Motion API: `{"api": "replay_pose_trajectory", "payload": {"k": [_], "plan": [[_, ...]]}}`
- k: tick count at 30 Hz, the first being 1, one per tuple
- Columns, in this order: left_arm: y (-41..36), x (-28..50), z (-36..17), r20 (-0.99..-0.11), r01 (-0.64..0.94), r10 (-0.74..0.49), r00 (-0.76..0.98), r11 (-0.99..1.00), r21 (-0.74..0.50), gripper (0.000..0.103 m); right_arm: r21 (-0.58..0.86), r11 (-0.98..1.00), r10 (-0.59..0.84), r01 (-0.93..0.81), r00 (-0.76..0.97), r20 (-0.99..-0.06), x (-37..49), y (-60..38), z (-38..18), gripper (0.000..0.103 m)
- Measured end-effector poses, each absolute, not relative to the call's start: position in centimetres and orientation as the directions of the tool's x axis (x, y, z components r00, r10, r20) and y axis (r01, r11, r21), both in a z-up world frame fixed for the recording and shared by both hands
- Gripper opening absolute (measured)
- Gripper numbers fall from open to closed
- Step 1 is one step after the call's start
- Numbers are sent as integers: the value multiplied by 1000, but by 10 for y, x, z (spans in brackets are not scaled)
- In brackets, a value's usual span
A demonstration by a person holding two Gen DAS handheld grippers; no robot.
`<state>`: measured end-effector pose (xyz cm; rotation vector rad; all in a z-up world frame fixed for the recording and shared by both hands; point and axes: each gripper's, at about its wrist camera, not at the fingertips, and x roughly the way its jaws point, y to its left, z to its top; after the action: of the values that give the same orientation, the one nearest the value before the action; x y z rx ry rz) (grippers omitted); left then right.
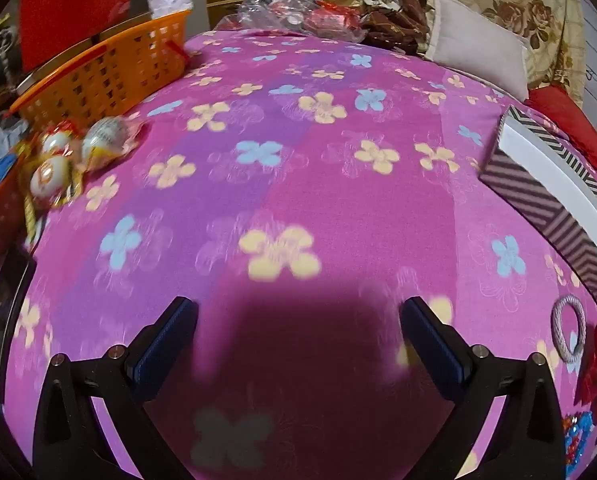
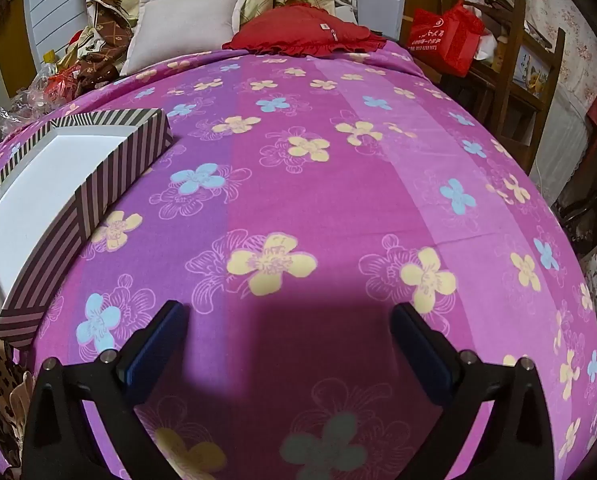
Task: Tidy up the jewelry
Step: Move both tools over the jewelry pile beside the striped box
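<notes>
both grippers, the left gripper (image 1: pixel 298 320) and right gripper (image 2: pixel 289 322), hovered with fingers spread and empty over the bedspread (image 1: pixel 298 140) while the grey hair tie (image 1: pixel 569 332) lay just below the striped box (image 1: pixel 554 196), so reaching there slowly seemed wisest.

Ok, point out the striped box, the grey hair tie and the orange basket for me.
striped box (image 2: pixel 54 176): right wrist view, on its white inside.
grey hair tie (image 1: pixel 569 330): left wrist view, on the ring's left side.
orange basket (image 1: pixel 110 68): left wrist view, on its slotted side wall.
</notes>
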<state>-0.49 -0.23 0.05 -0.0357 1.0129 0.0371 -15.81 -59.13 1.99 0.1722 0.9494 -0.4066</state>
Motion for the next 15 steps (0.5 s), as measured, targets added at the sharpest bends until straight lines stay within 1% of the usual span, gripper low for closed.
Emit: {"api": "replay_pose_trajectory", "payload": {"k": [1,2,3,5,6,7,9,11,15], "plan": [[-4,-6,1,-852,-48,14,524,999,-12,79,-30,911,-259,411,515,-817,-158,-591,20,103],[-6,-18,1,-828,-42,5,561,999,-22,77,-33,911,-261,411,514,-817,-158,-591,20,103],[-10,-27,2,-822,-36,8,570,999,-15,76,-33,911,-261,411,514,-817,-158,-591,20,103],[-20,-39,4,-815,-21,5,579,1000,-9,63,-29,915,-249,403,506,-826,-158,-591,21,103],[-27,-46,5,-815,-3,-3,579,1000,-5,61,-22,917,-239,399,502,-831,-159,-591,20,103],[-36,-54,6,-817,20,-18,576,1000,-9,55,-15,915,-231,403,493,-839,-162,-589,20,103],[-39,-58,11,-831,46,-63,553,998,-45,54,43,909,-190,414,505,-842,-174,-583,25,103],[-41,-65,16,-829,58,-92,551,996,-72,54,119,914,-132,387,562,-816,-191,-562,39,102],[-53,-75,24,-815,63,-93,573,996,-69,54,51,954,-143,296,598,-788,-200,-518,71,102]]}}
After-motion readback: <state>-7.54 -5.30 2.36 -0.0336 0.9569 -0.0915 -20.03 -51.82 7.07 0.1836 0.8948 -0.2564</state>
